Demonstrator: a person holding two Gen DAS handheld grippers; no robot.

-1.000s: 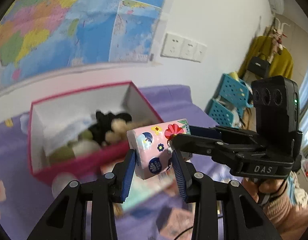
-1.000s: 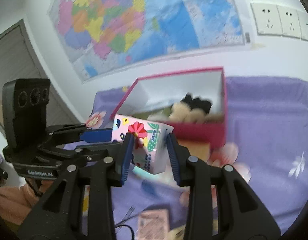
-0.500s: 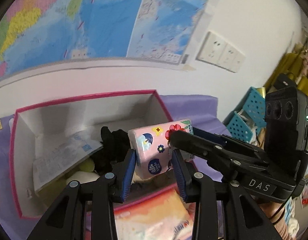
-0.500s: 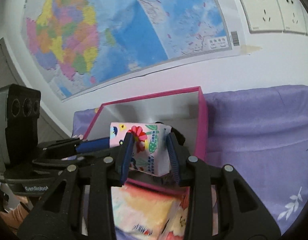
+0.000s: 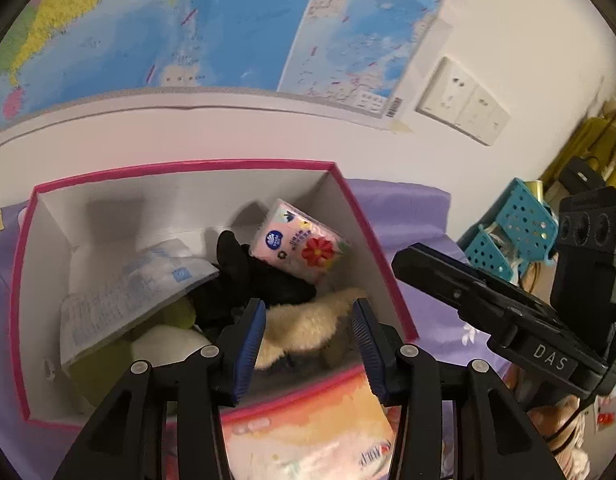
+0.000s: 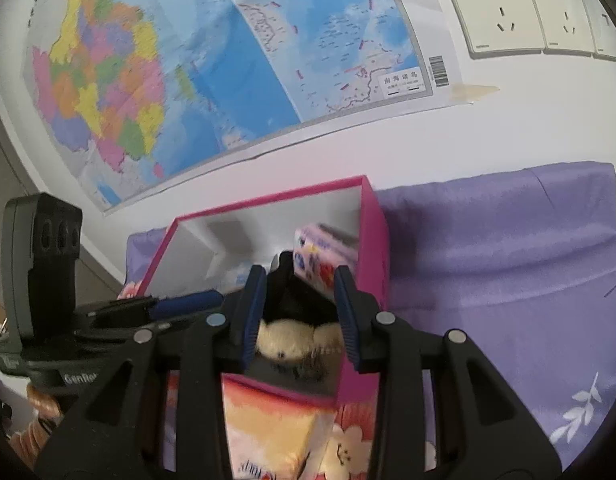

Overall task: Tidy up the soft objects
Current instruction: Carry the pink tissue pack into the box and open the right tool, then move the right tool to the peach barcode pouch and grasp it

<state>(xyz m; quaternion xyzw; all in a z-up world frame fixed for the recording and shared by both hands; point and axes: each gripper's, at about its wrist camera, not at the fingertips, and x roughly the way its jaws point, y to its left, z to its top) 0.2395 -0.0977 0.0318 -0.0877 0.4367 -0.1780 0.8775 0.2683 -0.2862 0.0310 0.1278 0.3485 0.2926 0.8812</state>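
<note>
A pink flower-print tissue pack [image 5: 304, 246] lies tilted in the far right corner of the pink-rimmed white box [image 5: 180, 167], resting on a black plush [image 5: 260, 280] above a cream plush [image 5: 308, 324]. My left gripper [image 5: 308, 308] hovers over the box's near side; its jaws are opening and nothing is between them. In the right wrist view the pack [image 6: 322, 256] shows blurred inside the box [image 6: 276, 200], beyond my right gripper [image 6: 299, 280], whose pads stand apart and touch nothing. The right gripper [image 5: 412, 260] reaches in from the right at the box's rim.
A white-and-blue packet [image 5: 132, 296] and pale green and white soft things fill the box's left half. An orange tissue pack [image 5: 308, 432] lies in front of the box on the purple cloth [image 6: 508, 260]. The wall with a map stands right behind; blue baskets [image 5: 516, 232] are at the right.
Both grippers carried the pink pack over the box while pinching it together. The pack has left both pairs of pads and now lies in the box's far right corner; the left jaws have widened.
</note>
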